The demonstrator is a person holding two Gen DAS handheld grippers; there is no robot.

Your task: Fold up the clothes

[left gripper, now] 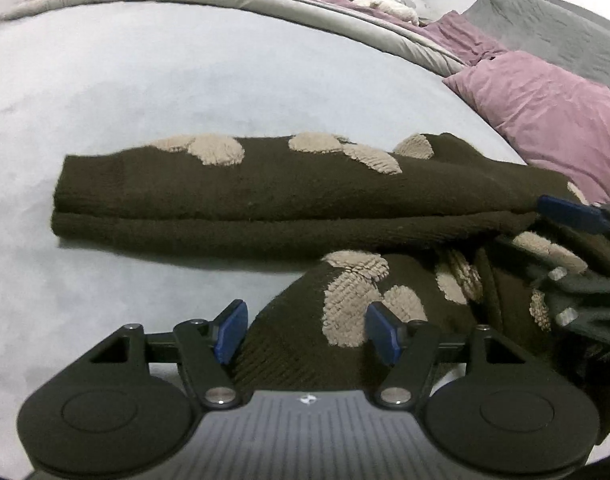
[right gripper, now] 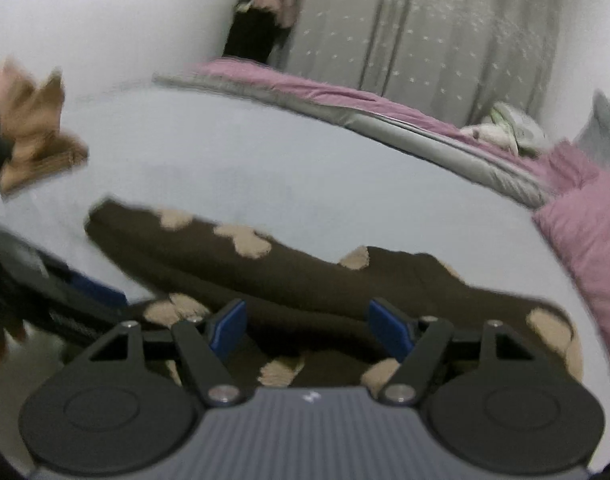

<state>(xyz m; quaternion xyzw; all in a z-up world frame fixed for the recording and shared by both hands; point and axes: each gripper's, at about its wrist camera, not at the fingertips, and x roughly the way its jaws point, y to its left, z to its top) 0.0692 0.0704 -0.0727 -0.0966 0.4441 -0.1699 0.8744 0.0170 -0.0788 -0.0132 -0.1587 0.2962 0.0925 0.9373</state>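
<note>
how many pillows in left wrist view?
2. A mauve-pink fabric pillow lies at the right edge of the pale blue bed sheet, just past the dark brown knit sweater with beige patches. A grey fabric pillow sits behind it. More may be hidden out of frame.

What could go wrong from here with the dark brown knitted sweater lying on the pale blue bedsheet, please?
1. Both the left gripper and right gripper are open above the dark brown knitted sweater; closing here might catch several layers.
2. The right gripper's view is blurred, so it may disturb the folded sleeve.
</note>
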